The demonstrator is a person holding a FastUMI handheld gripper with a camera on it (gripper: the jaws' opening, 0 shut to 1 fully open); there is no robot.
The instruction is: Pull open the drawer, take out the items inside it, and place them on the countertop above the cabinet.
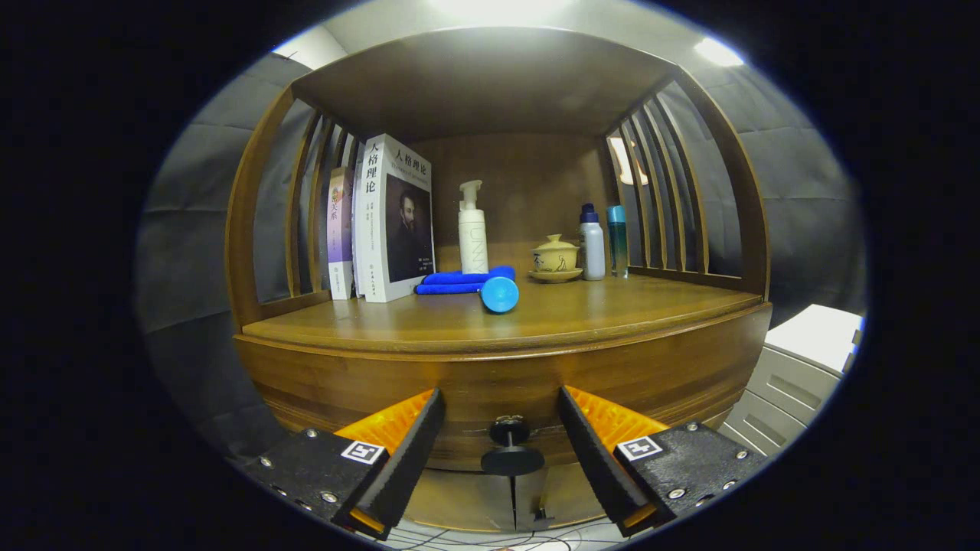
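A wooden cabinet stands ahead with its drawer front [505, 383] closed under the countertop [582, 310]. A dark round knob [511, 448] sticks out from the drawer front. My gripper [501, 413] is open, its two fingers spread wide to either side of the knob and touching nothing. The knob sits between the fingertips, slightly below them. What lies inside the drawer is hidden.
On the countertop stand two upright books [387, 218], a folded blue cloth [459, 282], a blue cylinder lying on its side [499, 294], a white pump bottle [472, 229], a lidded yellow tea bowl [555, 259] and two small bottles [601, 241]. Slatted side rails flank the shelf. A pale unit [804, 367] stands at the right.
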